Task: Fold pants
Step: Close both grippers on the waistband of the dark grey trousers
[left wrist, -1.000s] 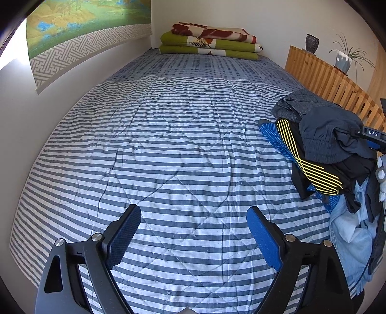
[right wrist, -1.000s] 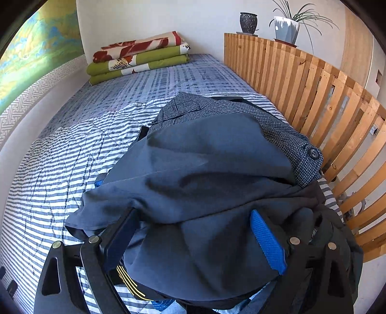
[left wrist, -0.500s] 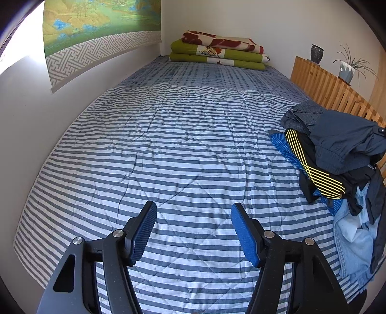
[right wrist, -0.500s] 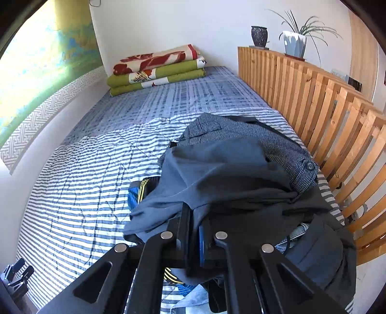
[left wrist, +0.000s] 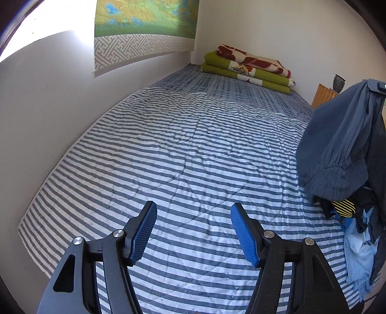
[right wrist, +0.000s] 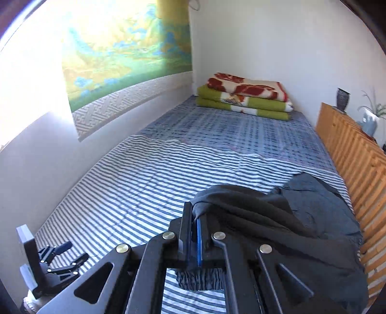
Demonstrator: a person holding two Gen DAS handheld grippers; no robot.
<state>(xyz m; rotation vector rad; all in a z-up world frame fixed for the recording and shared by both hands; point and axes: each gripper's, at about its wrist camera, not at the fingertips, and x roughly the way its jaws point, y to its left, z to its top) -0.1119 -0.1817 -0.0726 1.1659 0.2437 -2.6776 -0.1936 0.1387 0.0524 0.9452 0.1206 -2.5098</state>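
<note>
Pinching a fold of the dark blue pants (right wrist: 277, 217), the right tool (right wrist: 194, 217) holds them lifted above the striped bed (left wrist: 168, 145). Nearby, the left tool (left wrist: 193, 231) hangs with its jaws apart, nothing between them, over bare bedding. Folded blankets (left wrist: 248, 66) lie at the far wall.

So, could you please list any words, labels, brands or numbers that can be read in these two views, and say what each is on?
No text can be read in either view.
Wall hanging: a landscape and a patterned border, no lettering.
Pale mark on the dark part above the hanging pants, at the edge of the left wrist view: cut off and too small to read.
</note>
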